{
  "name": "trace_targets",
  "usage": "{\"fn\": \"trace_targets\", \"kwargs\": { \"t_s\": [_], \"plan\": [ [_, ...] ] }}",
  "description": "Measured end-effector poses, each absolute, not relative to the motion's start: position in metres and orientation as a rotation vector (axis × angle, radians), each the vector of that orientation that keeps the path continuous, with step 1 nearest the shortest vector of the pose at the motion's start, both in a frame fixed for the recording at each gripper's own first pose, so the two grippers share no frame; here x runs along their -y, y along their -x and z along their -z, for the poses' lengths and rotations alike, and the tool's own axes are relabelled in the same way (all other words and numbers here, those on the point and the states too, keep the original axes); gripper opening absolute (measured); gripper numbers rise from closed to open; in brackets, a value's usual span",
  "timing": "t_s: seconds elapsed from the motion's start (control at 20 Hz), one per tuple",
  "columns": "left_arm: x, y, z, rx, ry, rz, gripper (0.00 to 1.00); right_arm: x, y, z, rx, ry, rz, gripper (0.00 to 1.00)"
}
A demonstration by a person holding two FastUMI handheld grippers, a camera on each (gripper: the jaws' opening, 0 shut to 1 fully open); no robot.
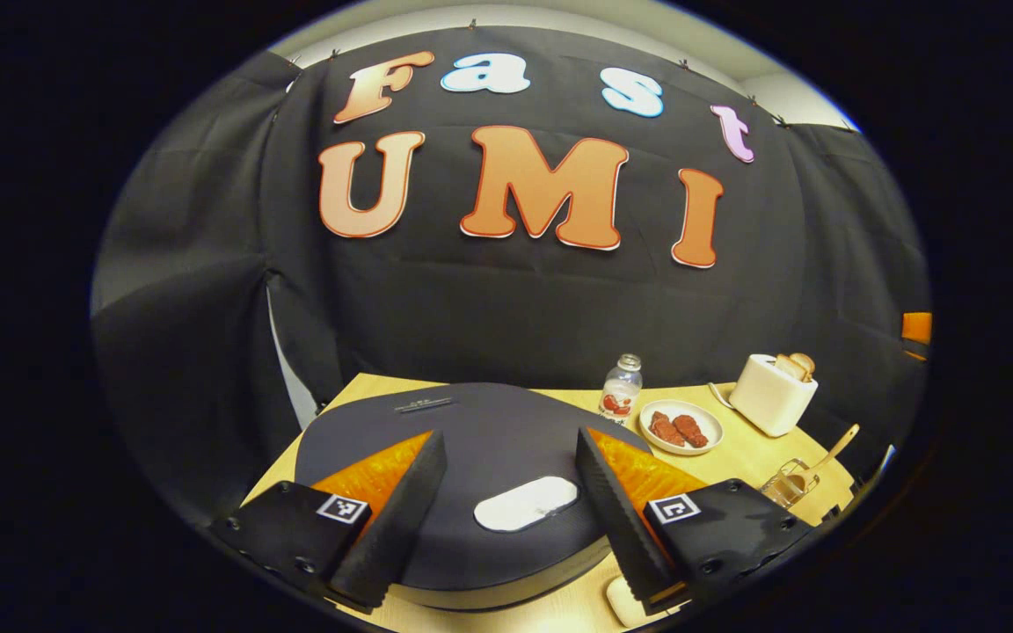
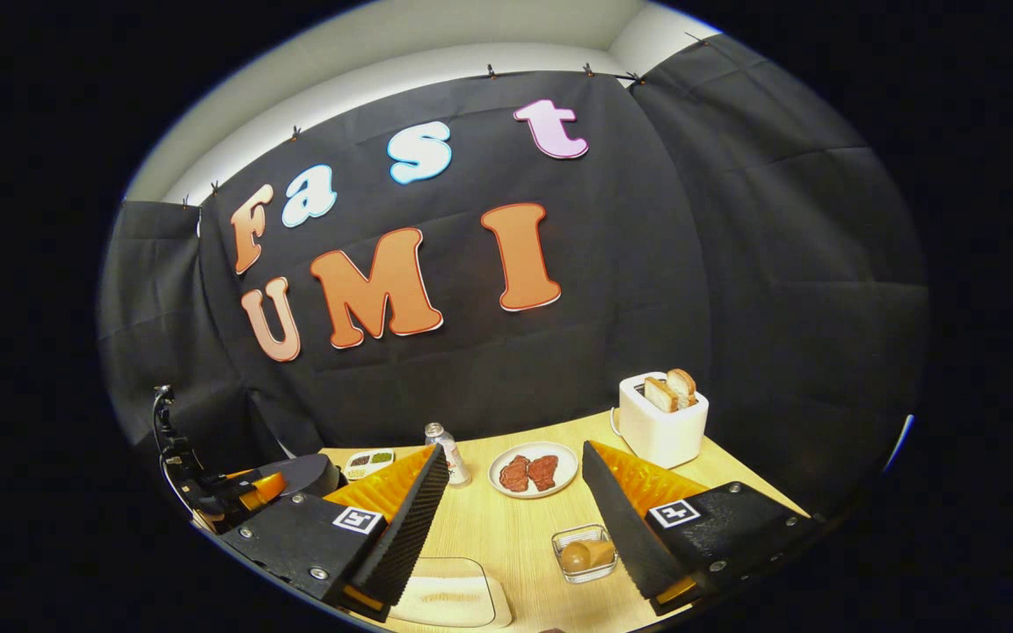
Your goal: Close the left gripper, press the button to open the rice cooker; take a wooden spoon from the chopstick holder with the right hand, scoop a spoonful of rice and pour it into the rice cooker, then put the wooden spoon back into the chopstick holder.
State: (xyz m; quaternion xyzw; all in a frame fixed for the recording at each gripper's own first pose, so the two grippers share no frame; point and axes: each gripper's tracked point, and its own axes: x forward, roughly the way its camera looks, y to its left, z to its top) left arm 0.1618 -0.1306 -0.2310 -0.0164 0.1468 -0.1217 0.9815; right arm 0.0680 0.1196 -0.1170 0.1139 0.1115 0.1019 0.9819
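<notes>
- The rice cooker (image 1: 471, 492) sits on the desk (image 1: 761, 457) directly under the left hand-held gripper (image 1: 511, 501), lid down; its pale oval button (image 1: 526, 504) lies between the two spread fingers.
- Risk one: the task wants the fingers brought together before pressing. Lowered as they stand, they would likely straddle the button and land on the lid either side, so nothing unlatches.
- Risk two: if the lid springs up, it may strike a gripper hanging right above it.
- The wooden spoon (image 1: 836, 446) leans in the clear chopstick holder (image 1: 786, 485) at the desk's right edge; in the right gripper view the holder (image 2: 585, 552) is low between the fingers of the right hand-held gripper (image 2: 511, 505), which is also spread and holds nothing.
- The holder looks light, so a skewed pull on the spoon could tip it.
- A plate (image 2: 533, 470), bottle (image 2: 447, 453) and toaster (image 2: 662, 420) stand beyond; a wide swing could knock them.
</notes>
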Motion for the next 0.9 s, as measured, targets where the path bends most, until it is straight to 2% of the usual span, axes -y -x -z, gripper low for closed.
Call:
{"fn": "trace_targets", "kwargs": {
  "t_s": [0.1, 0.25, 0.5, 0.75, 0.9],
  "plan": [
    [0.136, -0.16, 0.236, -0.272, 0.003, 0.226, 1.0, -0.118, -0.068, 0.124, -0.242, -0.237, -0.195, 0.95],
    [0.139, -0.152, 0.265, -0.318, -0.04, 0.21, 0.99, -0.12, -0.067, 0.13, -0.267, -0.26, -0.2, 0.95],
    [0.138, -0.151, 0.263, -0.216, -0.036, 0.182, 1.0, -0.116, -0.068, 0.129, -0.259, -0.229, -0.192, 0.95],
    [0.14, -0.152, 0.266, -0.215, -0.079, 0.195, 1.0, -0.11, -0.066, 0.134, -0.267, -0.228, -0.179, 0.95],
    [0.135, -0.15, 0.264, -0.331, -0.064, 0.208, 0.99, -0.105, -0.065, 0.122, -0.239, -0.227, -0.178, 0.95]
  ]
}}
